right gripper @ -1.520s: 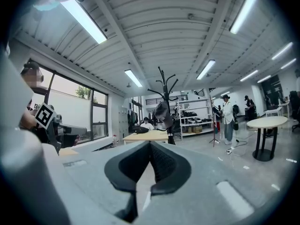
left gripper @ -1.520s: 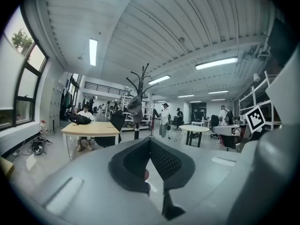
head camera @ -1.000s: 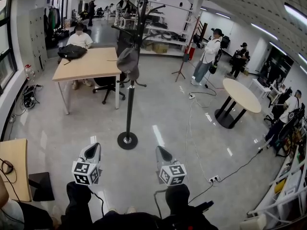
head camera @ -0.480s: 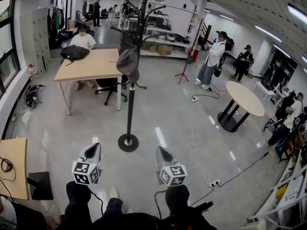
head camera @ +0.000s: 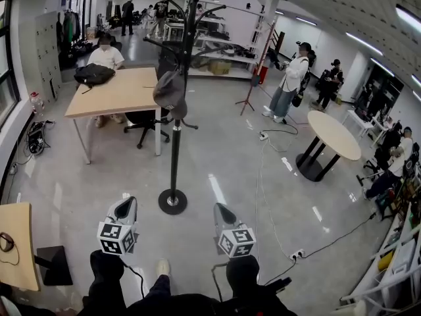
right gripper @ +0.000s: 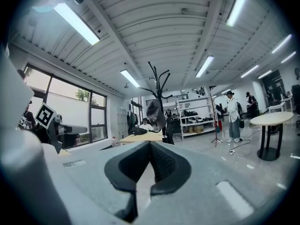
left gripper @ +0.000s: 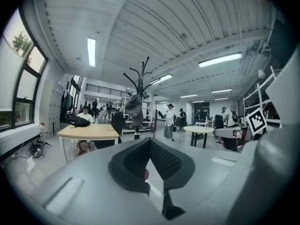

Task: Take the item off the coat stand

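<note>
A black coat stand [head camera: 174, 143] rises from a round base [head camera: 172, 201] on the floor just ahead of me. A dark grey cap [head camera: 170, 91] hangs on one of its lower hooks. Both grippers are held low in front of me, well short of the stand. The left gripper [head camera: 126, 203] and the right gripper [head camera: 220, 208] are shut and empty. In the left gripper view the cap [left gripper: 133, 108] hangs far beyond the closed left gripper [left gripper: 150, 142]. The right gripper view shows the cap [right gripper: 154, 111] beyond the closed right gripper [right gripper: 150, 144].
A wooden table [head camera: 125, 94] with a black bag [head camera: 93, 75], a seated person and an office chair [head camera: 146, 118] stands behind the stand on the left. A round white table [head camera: 332, 133] and floor cables [head camera: 263, 170] lie to the right. A small desk [head camera: 16, 242] sits near left.
The head view has moved forward: the stand's base now sits lower and closer in the frame, and a foot shows between the grippers. Both grippers stay shut in the same place.
</note>
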